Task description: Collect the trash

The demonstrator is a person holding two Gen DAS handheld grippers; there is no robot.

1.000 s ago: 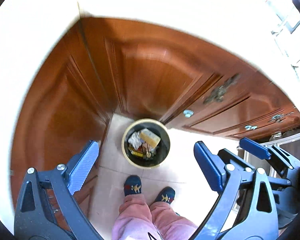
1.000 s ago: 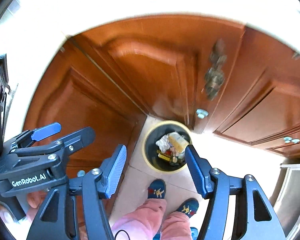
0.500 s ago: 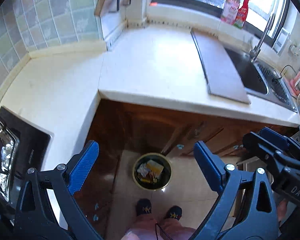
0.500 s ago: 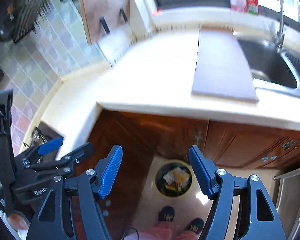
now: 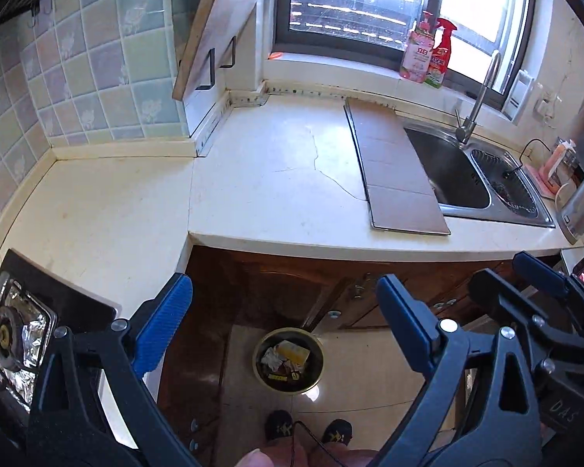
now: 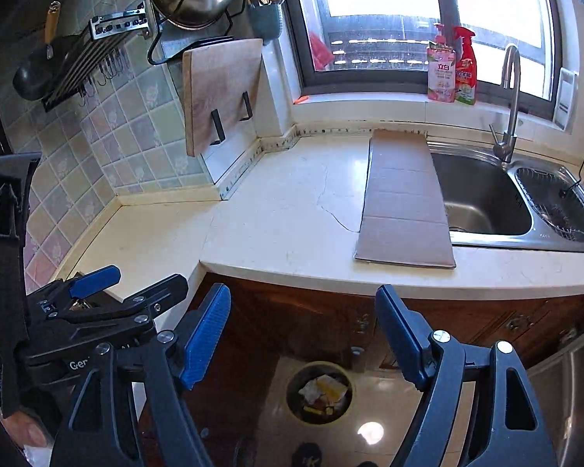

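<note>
A round trash bin [image 5: 288,362] stands on the tiled floor by the brown cabinets, far below both grippers; it holds crumpled paper, a yellow packet and wrappers. The right wrist view shows the same bin [image 6: 318,393]. My left gripper [image 5: 284,325] hangs open high above it, nothing between its blue pads. The jaws of my right gripper [image 6: 303,334] are opening wide, with nothing between them. The left gripper [image 6: 97,292] also shows at the left edge of the right wrist view, and the right gripper [image 5: 545,292] at the right edge of the left wrist view.
A cream L-shaped countertop [image 5: 268,179] carries a flat cardboard sheet [image 5: 393,171] beside a steel sink [image 5: 467,179]. A gas hob [image 5: 15,334] sits at the left. Spray bottles [image 6: 451,66] stand on the windowsill; a cutting board [image 6: 218,93] leans on the wall. The person's feet [image 5: 307,432] stand near the bin.
Both grippers have risen from close over the bin and cabinet doors to above counter height, so the countertop, sink and window have come into view. The right jaws have spread wider.
</note>
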